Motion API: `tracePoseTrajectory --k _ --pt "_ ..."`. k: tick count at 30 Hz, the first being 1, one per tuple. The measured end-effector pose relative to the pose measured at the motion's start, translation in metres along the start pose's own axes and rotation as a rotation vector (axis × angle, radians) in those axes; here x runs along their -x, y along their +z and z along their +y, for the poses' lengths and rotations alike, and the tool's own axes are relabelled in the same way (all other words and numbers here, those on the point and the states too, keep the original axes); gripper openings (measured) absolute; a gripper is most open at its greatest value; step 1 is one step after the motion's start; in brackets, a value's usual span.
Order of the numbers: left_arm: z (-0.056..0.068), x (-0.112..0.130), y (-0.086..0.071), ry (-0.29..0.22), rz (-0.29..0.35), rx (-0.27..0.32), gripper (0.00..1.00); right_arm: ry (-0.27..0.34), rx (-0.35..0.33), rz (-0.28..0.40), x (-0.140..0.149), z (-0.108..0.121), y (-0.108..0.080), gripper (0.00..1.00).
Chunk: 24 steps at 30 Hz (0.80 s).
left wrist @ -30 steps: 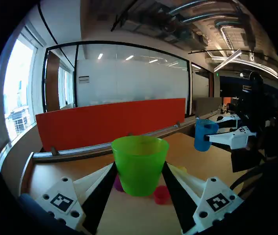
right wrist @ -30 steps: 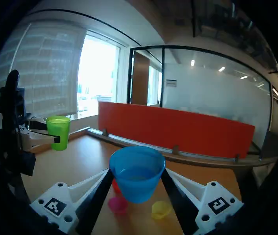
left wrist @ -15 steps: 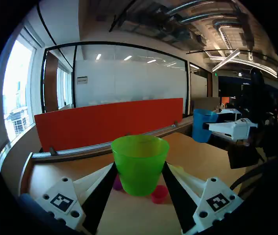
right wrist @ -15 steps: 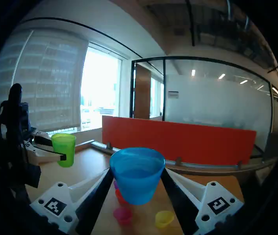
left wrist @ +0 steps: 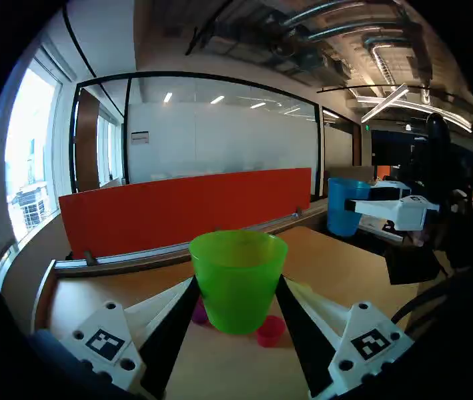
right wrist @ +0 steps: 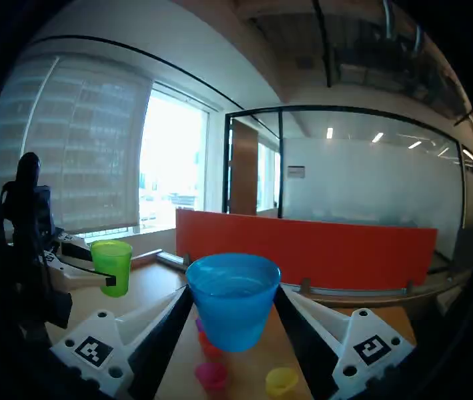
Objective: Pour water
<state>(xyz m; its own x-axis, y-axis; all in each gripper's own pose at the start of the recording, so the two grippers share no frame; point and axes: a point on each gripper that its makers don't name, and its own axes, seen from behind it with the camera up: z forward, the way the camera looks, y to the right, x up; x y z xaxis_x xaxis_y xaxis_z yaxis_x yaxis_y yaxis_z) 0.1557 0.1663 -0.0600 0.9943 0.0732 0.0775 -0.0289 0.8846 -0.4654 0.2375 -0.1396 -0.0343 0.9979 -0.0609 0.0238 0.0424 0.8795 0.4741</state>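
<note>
A green cup (left wrist: 238,279) stands upright between the fingers of my left gripper (left wrist: 237,300), which is shut on it above the wooden table. My right gripper (right wrist: 233,310) is shut on a blue cup (right wrist: 233,299) holding water, also upright. In the left gripper view the blue cup (left wrist: 343,206) hangs at the right, higher than the green one, gripped by the right gripper (left wrist: 396,212). In the right gripper view the green cup (right wrist: 112,266) is at the left, lower than the blue rim, in the left gripper (right wrist: 76,270).
Small pink (right wrist: 211,375), yellow (right wrist: 281,381) and red cups lie on the wooden table (left wrist: 343,267) below. An orange divider panel (left wrist: 189,203) runs along the table's far edge, with glass walls and windows behind.
The blue cup has risen with my right gripper and sits higher beside the green cup. The green cup has stayed still.
</note>
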Motion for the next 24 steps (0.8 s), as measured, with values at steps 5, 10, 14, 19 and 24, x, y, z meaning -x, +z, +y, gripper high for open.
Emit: tracePoseTrajectory --k 5,10,14,19,24 --pt "0.001 -0.001 -0.001 -0.001 0.004 -0.001 0.8 -0.001 0.004 0.02 -0.006 0.001 0.001 0.89" --pt "0.002 0.0 -0.001 -0.007 0.006 -0.002 0.8 0.003 0.009 0.027 -0.006 0.002 0.001 0.89" --pt "0.004 0.001 -0.002 -0.013 0.007 -0.001 0.8 0.002 0.005 0.028 -0.007 0.001 0.0 0.89" --pt "0.008 0.001 -0.001 -0.016 0.008 0.012 0.8 -0.002 -0.012 0.023 -0.008 -0.004 0.0 0.9" --pt "0.016 0.001 -0.001 -0.017 0.01 0.035 0.8 -0.016 -0.03 0.001 -0.007 -0.007 0.001 0.89"
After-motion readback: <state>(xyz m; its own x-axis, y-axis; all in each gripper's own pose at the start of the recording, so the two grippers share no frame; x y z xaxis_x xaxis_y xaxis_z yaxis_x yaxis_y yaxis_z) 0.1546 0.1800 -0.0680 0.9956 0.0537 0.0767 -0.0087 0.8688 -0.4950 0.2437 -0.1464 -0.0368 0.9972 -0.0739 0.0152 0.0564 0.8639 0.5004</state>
